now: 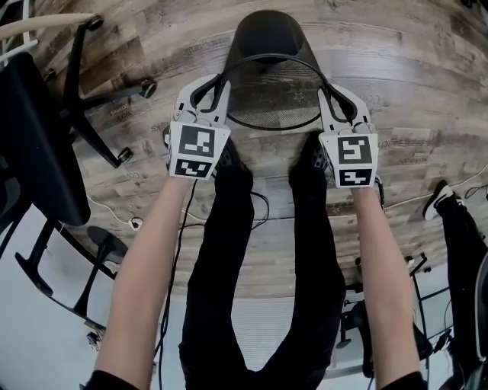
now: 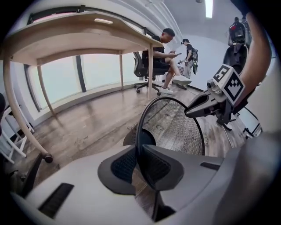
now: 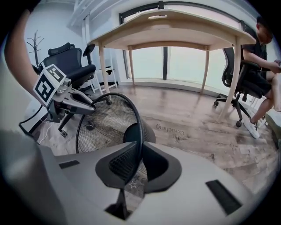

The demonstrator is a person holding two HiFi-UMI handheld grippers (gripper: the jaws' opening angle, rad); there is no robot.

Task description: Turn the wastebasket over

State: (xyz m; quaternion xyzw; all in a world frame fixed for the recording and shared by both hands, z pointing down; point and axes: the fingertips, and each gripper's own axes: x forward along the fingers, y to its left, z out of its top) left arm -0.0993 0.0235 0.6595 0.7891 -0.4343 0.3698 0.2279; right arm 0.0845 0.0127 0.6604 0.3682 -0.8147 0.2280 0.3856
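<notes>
Hand-held gripper L [image 1: 222,88] + hand-held gripper R [image 1: 325,93], jaws tight on opp. rim sides of tilted mesh wastebasket [image 1: 274,103].

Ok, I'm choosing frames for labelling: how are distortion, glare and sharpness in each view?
Head view: floor planks bow, wastebasket sharp; left gripper view: black round vignette, ceiling light glares; right gripper view: desk curves from the fisheye, window behind it washed out.
</notes>
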